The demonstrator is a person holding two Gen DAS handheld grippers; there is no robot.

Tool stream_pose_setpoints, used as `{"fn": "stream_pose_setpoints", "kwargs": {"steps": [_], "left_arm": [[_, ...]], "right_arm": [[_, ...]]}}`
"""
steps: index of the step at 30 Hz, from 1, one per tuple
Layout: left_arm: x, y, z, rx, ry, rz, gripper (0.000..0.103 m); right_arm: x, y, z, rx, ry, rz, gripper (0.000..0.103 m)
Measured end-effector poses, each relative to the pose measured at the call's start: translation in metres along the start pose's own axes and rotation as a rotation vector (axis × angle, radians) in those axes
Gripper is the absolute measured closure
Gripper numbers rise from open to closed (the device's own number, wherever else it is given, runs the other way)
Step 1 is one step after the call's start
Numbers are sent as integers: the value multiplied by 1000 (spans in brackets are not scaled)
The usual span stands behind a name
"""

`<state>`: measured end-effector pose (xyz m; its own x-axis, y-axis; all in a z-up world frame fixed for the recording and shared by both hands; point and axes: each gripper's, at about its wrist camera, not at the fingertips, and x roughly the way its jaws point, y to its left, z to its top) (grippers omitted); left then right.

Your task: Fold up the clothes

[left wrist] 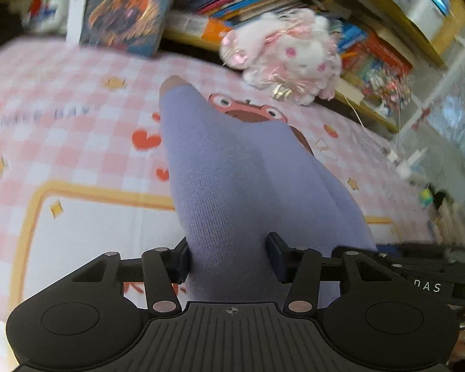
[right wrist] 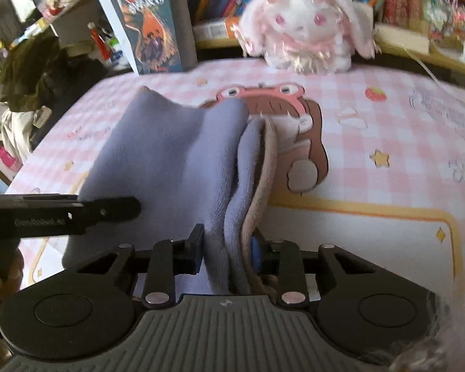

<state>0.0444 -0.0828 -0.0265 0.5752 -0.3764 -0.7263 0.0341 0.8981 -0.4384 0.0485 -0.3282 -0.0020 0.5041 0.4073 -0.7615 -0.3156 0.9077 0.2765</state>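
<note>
Both grippers on lavender knit garment over pink checked mat.

Left wrist view: left gripper has the lavender knit garment between its pads, cloth filling the gap, apparently clamped; garment runs toward the white plush toy at the mat far edge. Right wrist view: right gripper pinches bunched garment folds, beige lining showing; plush toy beyond; left gripper's finger touches the cloth's left edge.

The left gripper is pinching a soft purple cloth. The cloth is lying on a pink checked mat. A fluffy toy bunny is sitting behind it.
</note>
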Motion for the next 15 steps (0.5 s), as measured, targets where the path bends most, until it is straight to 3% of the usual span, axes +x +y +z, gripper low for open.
{"fn": "stream_pose_setpoints", "kwargs": {"steps": [7,11,15], "left_arm": [[10,22,2,-122,59,-83,41],[14,25,2,-144,70,-107,37],[14,26,2,-145,70,-113,41]], "right_arm": [[14,-37,1,211,79,112,55],[23,-46,3,258,110,153,52],[29,-51,5,285,113,197,51]]}}
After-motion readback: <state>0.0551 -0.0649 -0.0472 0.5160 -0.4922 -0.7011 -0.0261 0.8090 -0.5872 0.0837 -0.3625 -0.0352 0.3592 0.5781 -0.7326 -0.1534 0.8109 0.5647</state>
